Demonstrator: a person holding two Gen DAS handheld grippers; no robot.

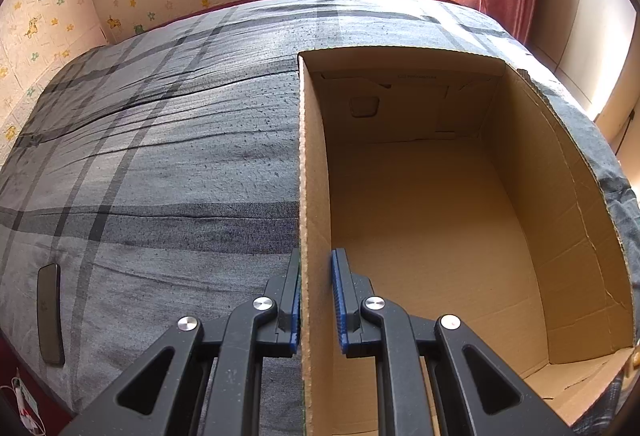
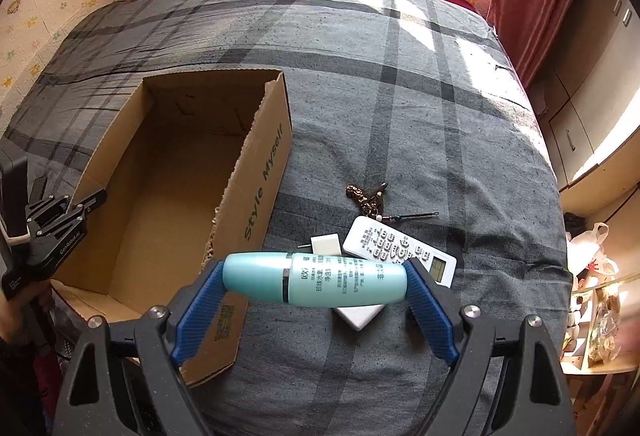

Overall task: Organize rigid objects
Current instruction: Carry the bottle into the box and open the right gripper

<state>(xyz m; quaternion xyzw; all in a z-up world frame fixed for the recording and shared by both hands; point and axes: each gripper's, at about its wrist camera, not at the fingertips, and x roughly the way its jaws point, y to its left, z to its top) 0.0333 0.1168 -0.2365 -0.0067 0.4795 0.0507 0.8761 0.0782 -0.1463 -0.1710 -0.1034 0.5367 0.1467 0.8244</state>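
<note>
The left gripper (image 1: 316,300) is clamping the near side wall of the open cardboard box (image 1: 440,216), one blue pad outside and one inside, jaws pressed together on the card and pinning the box in place on the grey plaid bedcover (image 1: 160,156). Inside, the box is showing nothing but bare brown floor. A dark phone (image 1: 50,314) is lying flat on the cover, well apart from the box, down at the left edge of that view. Over in the right wrist view, the right gripper (image 2: 316,284) is pinching a pale turquoise bottle (image 2: 316,282) end to end, its jaws spread wide with one blue pad on the cap end and the other on the base, the bottle lying crosswise between them and hanging above the cover just beside the box's printed outer wall. Beneath and beyond the bottle, a white remote control (image 2: 396,250) is resting on the cover, a small white plug (image 2: 326,244) is lying just beside it, and a flat white object (image 2: 358,314) is peeking out below the bottle. A bunch of keys with a brown charm (image 2: 366,196) is sitting a little farther up the bed, near the remote
</note>
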